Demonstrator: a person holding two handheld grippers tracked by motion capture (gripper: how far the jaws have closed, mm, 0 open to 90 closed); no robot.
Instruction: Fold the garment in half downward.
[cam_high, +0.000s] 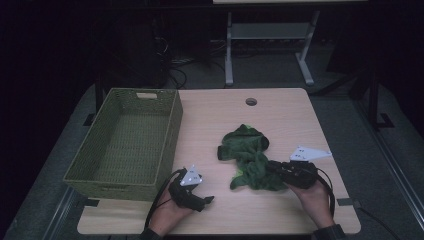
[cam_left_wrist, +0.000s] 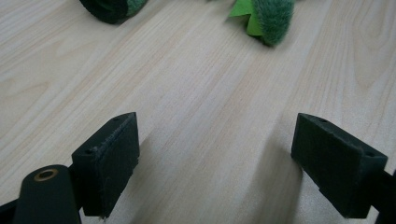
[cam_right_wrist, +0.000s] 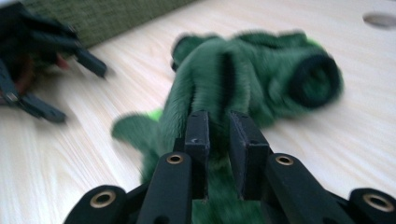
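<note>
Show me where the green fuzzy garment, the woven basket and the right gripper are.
green fuzzy garment (cam_high: 246, 145): high view, on its bunched upper part.
woven basket (cam_high: 172, 131): high view, on its right side wall.
right gripper (cam_right_wrist: 218, 133): right gripper view, midway between the fingertips, which pinch the garment.

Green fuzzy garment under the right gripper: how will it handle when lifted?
Probably floppy: the garment lies crumpled in loose folds on the table, so it should drape from the right gripper. Likely light, and the fuzzy pile should resist slipping; the jaws are pinched on a fold.
</note>
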